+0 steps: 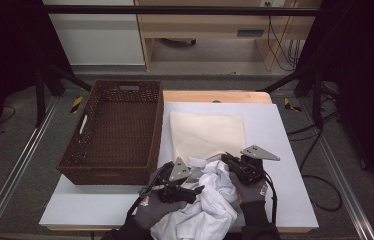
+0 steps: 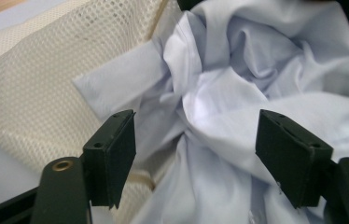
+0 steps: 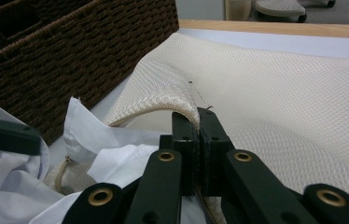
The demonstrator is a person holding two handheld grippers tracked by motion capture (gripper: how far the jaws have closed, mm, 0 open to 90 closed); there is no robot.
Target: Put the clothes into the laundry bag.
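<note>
A cream mesh laundry bag (image 1: 207, 131) lies flat on the pale table mat. Its near edge is lifted, with my right gripper (image 1: 226, 159) shut on that edge; the right gripper view shows the pinched mesh edge (image 3: 172, 93) arching up from the closed jaws of my right gripper (image 3: 197, 122). A crumpled white shirt (image 1: 215, 200) is bunched at the bag's mouth. My left gripper (image 1: 196, 187) is at the shirt's left side. In the left gripper view my left gripper (image 2: 196, 154) stands open, its pads apart over the shirt (image 2: 238, 93), with the mesh bag (image 2: 32, 93) behind.
A dark brown wicker basket (image 1: 156, 131) stands to the left of the bag, close to it, and also shows in the right gripper view as the basket (image 3: 70, 46). The mat (image 1: 275, 150) has bare room to the right. The table's wooden edge (image 1: 215, 96) lies beyond.
</note>
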